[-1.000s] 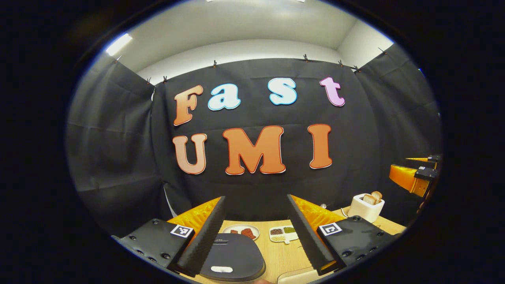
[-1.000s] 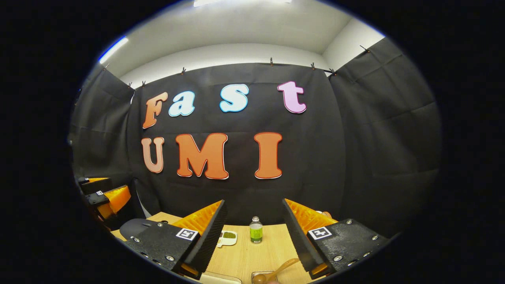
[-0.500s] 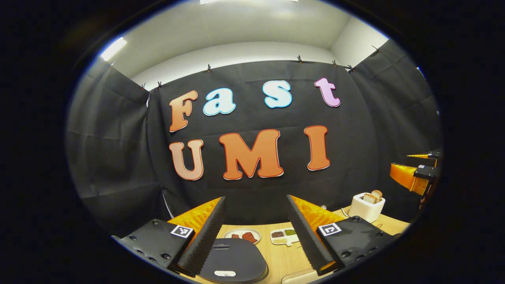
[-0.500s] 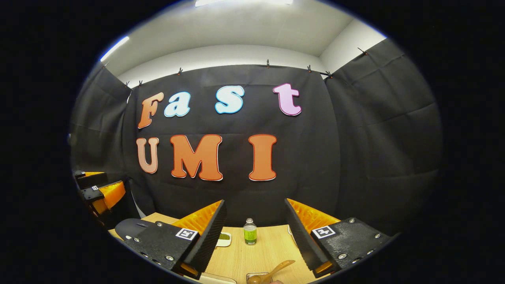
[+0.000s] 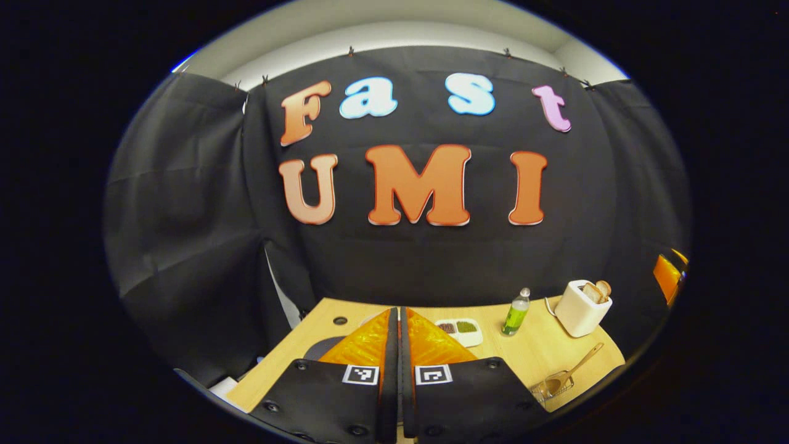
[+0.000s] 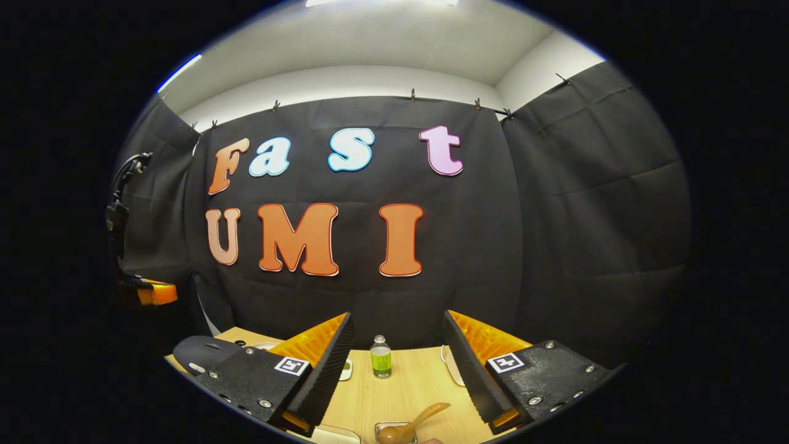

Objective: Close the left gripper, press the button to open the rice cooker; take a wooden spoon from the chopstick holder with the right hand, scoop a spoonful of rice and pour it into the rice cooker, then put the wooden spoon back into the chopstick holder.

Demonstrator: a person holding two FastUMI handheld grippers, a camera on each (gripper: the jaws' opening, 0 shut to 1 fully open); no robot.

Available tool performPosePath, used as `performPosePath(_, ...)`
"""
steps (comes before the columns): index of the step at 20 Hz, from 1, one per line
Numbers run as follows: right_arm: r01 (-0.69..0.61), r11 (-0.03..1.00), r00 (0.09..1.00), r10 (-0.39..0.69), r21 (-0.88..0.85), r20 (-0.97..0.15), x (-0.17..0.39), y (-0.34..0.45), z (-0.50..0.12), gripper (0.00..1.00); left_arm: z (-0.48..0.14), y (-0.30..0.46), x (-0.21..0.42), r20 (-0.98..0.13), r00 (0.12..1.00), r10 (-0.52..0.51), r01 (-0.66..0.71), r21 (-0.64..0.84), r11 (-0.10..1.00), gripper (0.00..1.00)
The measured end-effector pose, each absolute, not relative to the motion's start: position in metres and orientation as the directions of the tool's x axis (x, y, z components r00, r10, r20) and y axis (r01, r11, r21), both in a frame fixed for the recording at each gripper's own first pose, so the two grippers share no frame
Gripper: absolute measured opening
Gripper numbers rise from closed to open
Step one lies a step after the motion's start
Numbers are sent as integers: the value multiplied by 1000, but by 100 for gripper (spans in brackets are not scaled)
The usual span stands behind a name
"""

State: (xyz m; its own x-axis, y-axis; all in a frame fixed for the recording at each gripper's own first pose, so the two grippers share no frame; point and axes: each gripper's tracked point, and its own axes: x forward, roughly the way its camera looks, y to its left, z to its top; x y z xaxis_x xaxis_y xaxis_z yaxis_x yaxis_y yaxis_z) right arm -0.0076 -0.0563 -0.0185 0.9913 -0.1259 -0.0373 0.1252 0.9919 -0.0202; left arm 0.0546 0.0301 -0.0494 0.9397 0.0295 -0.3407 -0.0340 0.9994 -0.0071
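Note:
In the left gripper view my left gripper (image 5: 399, 316) is shut with nothing between its fingers, held above the table. The dark rice cooker lid (image 5: 315, 349) peeks out just left of them. A wooden spoon (image 5: 579, 365) leans in a wire chopstick holder (image 5: 550, 388) at the table's near right. In the right gripper view my right gripper (image 6: 397, 316) is open and holds nothing. The wooden spoon (image 6: 422, 414) and its holder (image 6: 389, 431) lie low between its fingers. The rice cooker lid (image 6: 198, 353) sits closed at the lower left, with the left gripper (image 6: 153, 292) above it.
On the wooden table (image 5: 542, 350) stand a white toaster (image 5: 582, 307) with bread, a green bottle (image 5: 515, 304) and a divided dish (image 5: 462, 330) of grains. The bottle (image 6: 381, 357) also stands beyond the right gripper's fingers. Black cloth walls the booth.
My left gripper has gone from open to shut, and its view has tipped down to take in more of the table. The right gripper has stayed open and has hardly moved.

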Motion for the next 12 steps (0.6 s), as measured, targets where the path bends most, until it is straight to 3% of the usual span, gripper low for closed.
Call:
performPosePath(4, 138, 990, 987, -140, -25, -77, -15, -62, -31, 90, -101, 44, 57, -599, 800, -34, -71, -152, 986, 9)
performPosePath(5, 142, 989, 986, -144, -30, -88, -19, -66, -35, 90, -113, 47, 55, -658, 750, -61, -81, -183, 980, 5)
performPosePath(12, 186, 981, 967, -192, -46, -166, -32, -81, -66, 90, -191, 59, 22, -875, 473, -103, -169, -204, 964, 5)
